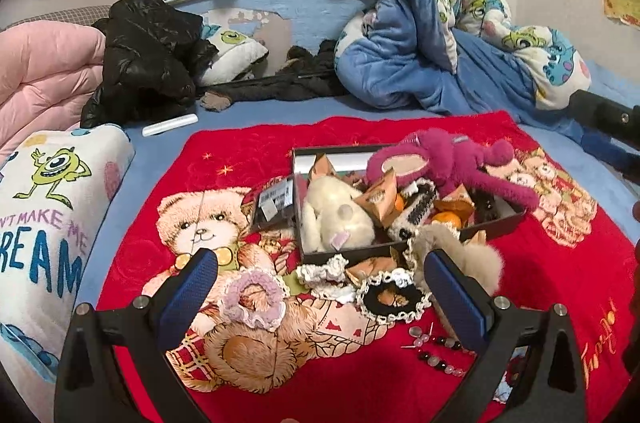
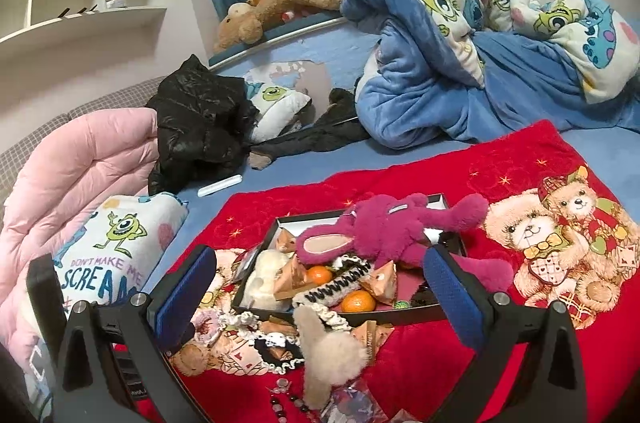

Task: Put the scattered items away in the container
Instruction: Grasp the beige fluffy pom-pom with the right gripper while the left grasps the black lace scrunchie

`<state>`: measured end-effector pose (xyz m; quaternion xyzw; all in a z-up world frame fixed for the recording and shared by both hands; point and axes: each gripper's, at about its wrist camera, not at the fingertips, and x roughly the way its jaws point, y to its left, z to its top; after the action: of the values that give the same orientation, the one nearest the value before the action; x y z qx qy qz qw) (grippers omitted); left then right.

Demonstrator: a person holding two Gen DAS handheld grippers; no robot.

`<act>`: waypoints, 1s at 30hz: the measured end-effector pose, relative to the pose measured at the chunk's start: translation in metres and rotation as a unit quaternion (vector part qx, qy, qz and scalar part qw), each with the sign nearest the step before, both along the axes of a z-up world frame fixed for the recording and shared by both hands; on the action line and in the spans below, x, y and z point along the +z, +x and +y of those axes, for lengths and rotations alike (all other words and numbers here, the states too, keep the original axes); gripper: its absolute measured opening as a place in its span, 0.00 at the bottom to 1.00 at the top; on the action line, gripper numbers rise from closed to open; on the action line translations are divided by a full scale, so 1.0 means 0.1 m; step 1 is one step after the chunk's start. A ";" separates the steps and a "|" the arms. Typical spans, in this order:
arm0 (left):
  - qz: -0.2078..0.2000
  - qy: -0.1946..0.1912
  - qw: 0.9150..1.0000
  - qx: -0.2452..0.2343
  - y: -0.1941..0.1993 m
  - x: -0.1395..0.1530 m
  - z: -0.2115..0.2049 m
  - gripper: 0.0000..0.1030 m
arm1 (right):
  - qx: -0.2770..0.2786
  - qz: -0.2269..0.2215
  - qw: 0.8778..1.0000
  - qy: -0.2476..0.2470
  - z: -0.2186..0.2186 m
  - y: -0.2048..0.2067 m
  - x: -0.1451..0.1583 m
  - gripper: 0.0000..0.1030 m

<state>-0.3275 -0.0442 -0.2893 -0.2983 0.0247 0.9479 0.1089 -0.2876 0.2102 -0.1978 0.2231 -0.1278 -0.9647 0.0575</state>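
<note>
A shallow black box (image 1: 298, 183) (image 2: 256, 259) sits on a red bear blanket (image 1: 360, 383) (image 2: 420, 363). It holds a magenta plush (image 1: 444, 163) (image 2: 384, 227), a cream plush (image 1: 332, 215), oranges (image 2: 358, 301) and tan packets. In front of the box lie a lilac scrunchie (image 1: 252, 297), a black lace scrunchie (image 1: 394, 295), a beige fluffy toy (image 1: 476, 259) (image 2: 328, 347) and a bead bracelet (image 1: 440, 355). My left gripper (image 1: 320, 291) is open above the scrunchies. My right gripper (image 2: 320, 287) is open over the box's near edge.
A pink quilt (image 1: 44, 63), a black jacket (image 1: 148, 55) and a blue cartoon blanket (image 1: 440, 43) are heaped at the back of the bed. A printed pillow (image 1: 44, 223) lies at the left. A black packet (image 1: 272, 203) rests left of the box.
</note>
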 end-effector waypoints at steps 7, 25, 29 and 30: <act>-0.017 -0.014 1.000 -0.007 -0.09 -0.22 0.11 1.00 | -0.005 -0.031 1.000 0.001 0.11 -0.12 -0.27 1.00; -0.105 -0.041 0.994 -0.003 -0.44 -0.82 0.33 1.00 | 0.085 -0.176 0.980 -0.034 -0.09 -0.47 -1.12 1.00; -0.117 -0.044 0.992 -0.007 -0.47 -0.88 0.34 1.00 | 0.086 -0.187 0.977 -0.051 -0.10 -0.49 -1.17 1.00; -0.117 -0.044 0.992 -0.009 -0.47 -0.89 0.35 1.00 | 0.085 -0.193 0.976 -0.048 -0.12 -0.51 -1.19 0.98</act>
<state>-0.3745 -0.0095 -0.3786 -0.4116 0.0561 0.9033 0.1068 -0.3384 0.1982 -0.3167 0.4122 -0.1629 -0.8877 0.1244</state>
